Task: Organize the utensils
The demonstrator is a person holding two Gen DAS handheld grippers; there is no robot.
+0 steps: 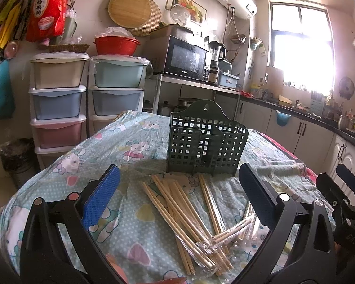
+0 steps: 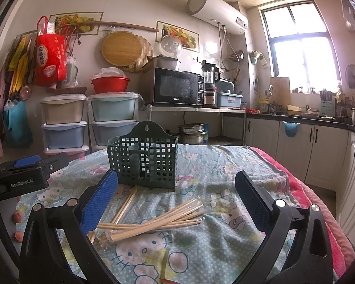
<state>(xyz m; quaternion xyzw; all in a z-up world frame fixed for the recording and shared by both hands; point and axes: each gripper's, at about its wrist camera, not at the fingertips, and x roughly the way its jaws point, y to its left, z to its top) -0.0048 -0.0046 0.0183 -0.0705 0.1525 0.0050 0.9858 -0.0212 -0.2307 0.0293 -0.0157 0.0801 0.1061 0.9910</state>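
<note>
A dark green slotted utensil holder (image 1: 207, 142) (image 2: 144, 161) stands upright on the table, its compartments holding nothing I can see. Several wooden chopsticks (image 1: 189, 210) (image 2: 153, 222), some in clear wrappers, lie scattered in front of it. My left gripper (image 1: 179, 177) hovers open above the chopsticks, blue pads wide apart with nothing between them. My right gripper (image 2: 176, 184) is likewise open over the chopsticks, just short of the holder. The right gripper's body (image 1: 343, 196) shows at the right edge of the left wrist view; the left gripper's body (image 2: 23, 172) shows at the left of the right wrist view.
A cartoon-cat patterned cloth (image 1: 135, 142) (image 2: 213, 224) covers the table. Pastel drawer towers (image 1: 59, 99) and a microwave (image 1: 184, 59) on a shelf stand behind it. A counter with cabinets (image 2: 307, 142) runs along the right under a bright window.
</note>
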